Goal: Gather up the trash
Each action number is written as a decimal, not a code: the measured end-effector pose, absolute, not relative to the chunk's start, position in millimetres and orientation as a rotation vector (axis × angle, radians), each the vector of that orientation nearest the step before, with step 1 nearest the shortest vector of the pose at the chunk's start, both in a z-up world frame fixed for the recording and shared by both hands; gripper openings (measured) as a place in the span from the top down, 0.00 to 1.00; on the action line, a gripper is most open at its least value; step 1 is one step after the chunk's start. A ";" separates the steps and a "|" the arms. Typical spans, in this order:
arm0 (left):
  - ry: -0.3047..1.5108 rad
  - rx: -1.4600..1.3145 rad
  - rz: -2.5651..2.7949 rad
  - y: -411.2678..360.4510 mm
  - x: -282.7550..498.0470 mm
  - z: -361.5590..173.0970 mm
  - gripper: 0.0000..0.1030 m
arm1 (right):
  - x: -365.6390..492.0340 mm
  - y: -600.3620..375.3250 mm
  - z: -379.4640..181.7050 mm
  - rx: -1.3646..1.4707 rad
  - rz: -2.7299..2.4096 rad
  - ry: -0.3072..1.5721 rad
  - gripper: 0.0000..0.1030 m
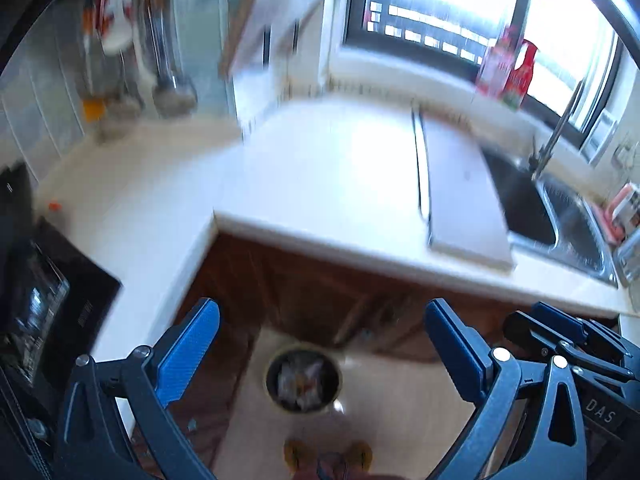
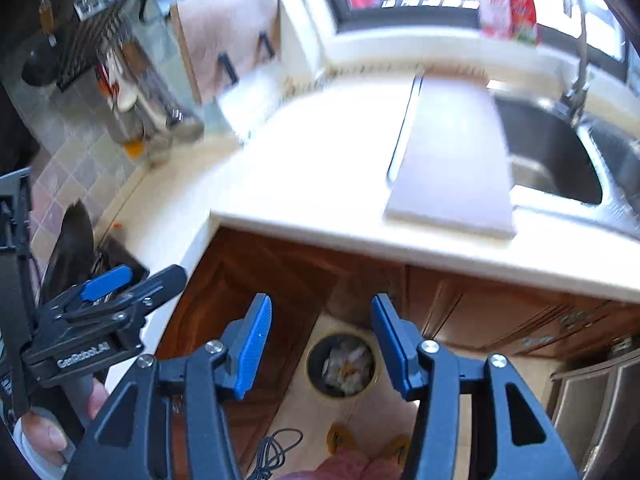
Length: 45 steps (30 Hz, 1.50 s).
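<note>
Blue-padded left gripper (image 1: 322,352), cream countertop (image 1: 320,168), seemingly reddish-brown cabinet (image 2: 248,276).

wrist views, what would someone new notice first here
Most striking is the round trash bin on the floor below, full of crumpled scraps, framed between the open blue pads of the right tool. Above it the bright white countertop juts out, with a steel sink at its right end.

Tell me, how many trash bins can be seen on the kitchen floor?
1. A round trash bin stands on the floor before the wooden cabinets, below the counter corner. Others may be hidden outside these blurred views.
</note>
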<state>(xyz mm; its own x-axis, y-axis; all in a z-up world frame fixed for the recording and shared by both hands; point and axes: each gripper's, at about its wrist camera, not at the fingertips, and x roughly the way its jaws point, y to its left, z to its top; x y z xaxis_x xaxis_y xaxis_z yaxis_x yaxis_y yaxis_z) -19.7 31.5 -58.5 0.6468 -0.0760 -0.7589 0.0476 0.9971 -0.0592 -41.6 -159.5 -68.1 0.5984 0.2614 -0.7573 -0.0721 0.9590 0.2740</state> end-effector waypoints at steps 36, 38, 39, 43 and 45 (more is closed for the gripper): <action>0.750 0.041 0.079 20.1 -20.0 0.0 0.01 | -47.2 -145.8 2.0 0.160 0.119 0.721 0.39; 0.748 0.038 0.079 20.5 -20.2 0.8 0.01 | -49.1 -145.7 2.7 0.161 0.117 0.718 0.39; 0.747 0.037 0.077 20.1 -20.2 0.9 0.01 | -49.6 -146.3 3.3 0.161 0.117 0.715 0.39; 0.739 0.041 0.071 19.3 -22.2 2.2 0.01 | -52.7 -147.0 5.9 0.159 0.107 0.706 0.39; 0.733 0.046 0.065 19.3 -23.3 2.9 0.01 | -53.0 -147.6 7.2 0.157 0.102 0.704 0.39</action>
